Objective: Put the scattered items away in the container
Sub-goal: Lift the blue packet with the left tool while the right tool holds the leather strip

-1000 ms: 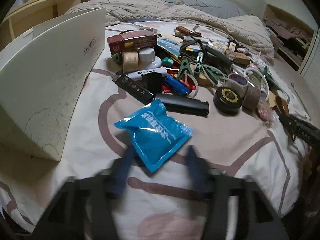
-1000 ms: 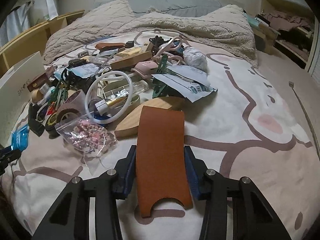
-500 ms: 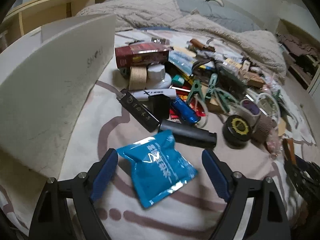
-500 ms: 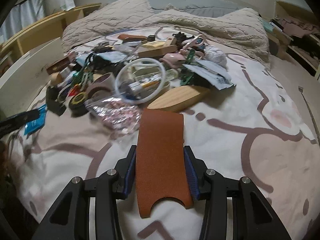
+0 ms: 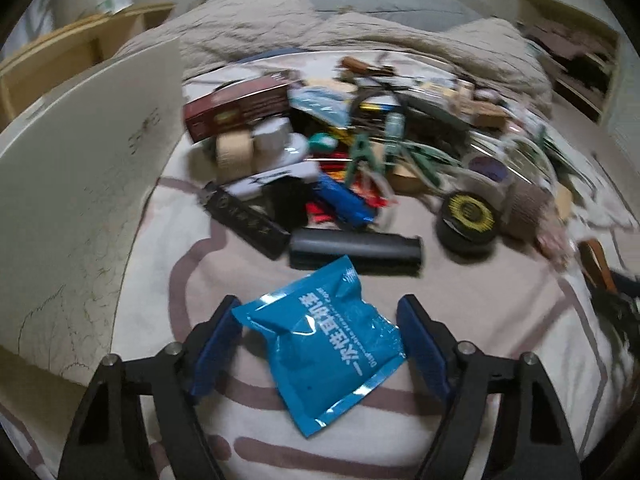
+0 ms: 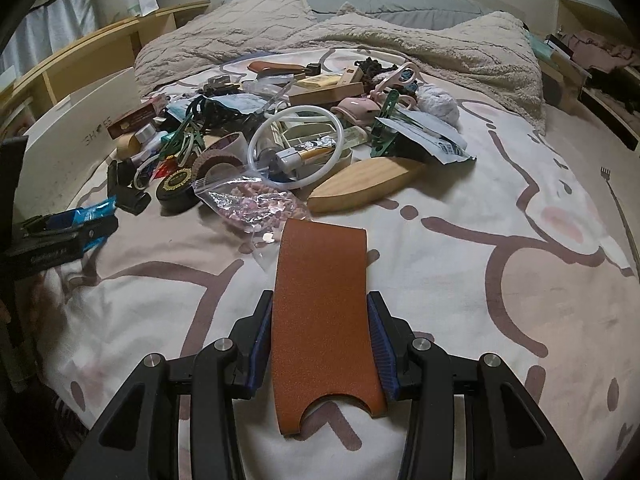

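Left gripper (image 5: 320, 340) spread wide, blue-padded fingers (image 5: 218, 338) straddling a glossy blue foil sachet with white lettering (image 5: 326, 340); left pad touching or almost touching the sachet's near-left corner, right pad just beside its right edge, contact hard to judge through the blur. Sachet lying flat on the white bedsheet with brown line drawings (image 5: 480, 308), near edge of the heap. Just beyond it, a long black matte bar (image 5: 356, 248), and further left a flat black case with faint gold print (image 5: 246, 222). To the right, a round black tin with a gold-patterned lid (image 5: 468, 216). At far left, standing upright on the sheet, a tall white cardboard shoe box (image 5: 80, 184), well apart from the sachet.

Right gripper (image 6: 320, 336) clamped on a rust-brown leather strip with a curved notch at its near end (image 6: 324, 312), blue pads pressing both long edges, strip pointing away toward the pile. Beyond its far tip, a clear zip bag of pink beads (image 6: 256, 200) and a pale wooden boat-shaped block (image 6: 364, 186). White shoe box at far left in this view too
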The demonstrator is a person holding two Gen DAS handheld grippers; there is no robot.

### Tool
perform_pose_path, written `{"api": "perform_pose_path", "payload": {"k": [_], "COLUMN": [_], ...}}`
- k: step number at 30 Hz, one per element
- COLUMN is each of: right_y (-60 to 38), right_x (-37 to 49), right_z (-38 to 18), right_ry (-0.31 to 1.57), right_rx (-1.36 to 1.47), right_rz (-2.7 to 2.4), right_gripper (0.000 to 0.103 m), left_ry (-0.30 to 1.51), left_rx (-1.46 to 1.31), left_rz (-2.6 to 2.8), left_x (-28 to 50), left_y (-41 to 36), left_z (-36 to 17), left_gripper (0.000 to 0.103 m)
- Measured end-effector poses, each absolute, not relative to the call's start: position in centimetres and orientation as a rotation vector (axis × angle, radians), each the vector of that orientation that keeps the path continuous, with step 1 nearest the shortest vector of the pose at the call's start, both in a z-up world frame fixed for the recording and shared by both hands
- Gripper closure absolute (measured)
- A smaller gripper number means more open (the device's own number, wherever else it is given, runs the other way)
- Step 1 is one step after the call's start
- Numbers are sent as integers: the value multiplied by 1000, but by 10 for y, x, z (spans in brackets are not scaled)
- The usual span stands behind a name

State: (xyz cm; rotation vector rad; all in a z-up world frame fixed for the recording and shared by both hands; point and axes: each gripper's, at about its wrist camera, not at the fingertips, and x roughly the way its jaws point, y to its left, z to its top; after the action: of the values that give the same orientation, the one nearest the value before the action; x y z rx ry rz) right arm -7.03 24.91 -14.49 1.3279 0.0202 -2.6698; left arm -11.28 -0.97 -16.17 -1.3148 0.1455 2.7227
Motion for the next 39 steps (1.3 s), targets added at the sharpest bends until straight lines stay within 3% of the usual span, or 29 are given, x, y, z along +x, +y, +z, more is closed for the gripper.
{"api": "perform_pose_path", "payload": {"k": [4, 10, 11, 13, 15, 26, 29, 31, 39], "right_y": [248, 248, 248, 248, 248, 248, 247, 246, 240], "right_x": [-70, -69, -69, -68, -68, -66, -65, -66, -66], "right_z": [-145, -144, -144, -145, -144, -145, -144, -145, -147], "right_ry": [21, 14, 13, 15, 14, 10, 21, 37, 81], "right_rx": [1328, 1328, 1328, 1328, 1328, 1330, 1328, 1331, 1343], "right_rz": [-2671, -2668, -2668, -2669, -2669, -2671, -2669, -2666, -2699], "right_gripper": [58, 58, 58, 58, 58, 58, 58, 58, 58], "left_ry": [218, 379, 369, 297, 236, 244, 158, 112, 136], "left_rx": [-1251, -1178, -1185, -1233, -1263, -1384, -1356, -1303, -1294], "left_rz": [2658, 2565, 2574, 2609, 2644, 2719, 2702, 2687, 2643], "left_x": [-106, -90, -90, -91, -88, -75, -74, -75, -95], "left_y": [-1, 19, 18, 14, 11, -6, -14, -12, 9], "left_z": [-159, -156, -155, -152, -151, -150, -147, -143, -146], "left_gripper": [35, 35, 34, 19, 16, 16, 16, 10, 9]}}
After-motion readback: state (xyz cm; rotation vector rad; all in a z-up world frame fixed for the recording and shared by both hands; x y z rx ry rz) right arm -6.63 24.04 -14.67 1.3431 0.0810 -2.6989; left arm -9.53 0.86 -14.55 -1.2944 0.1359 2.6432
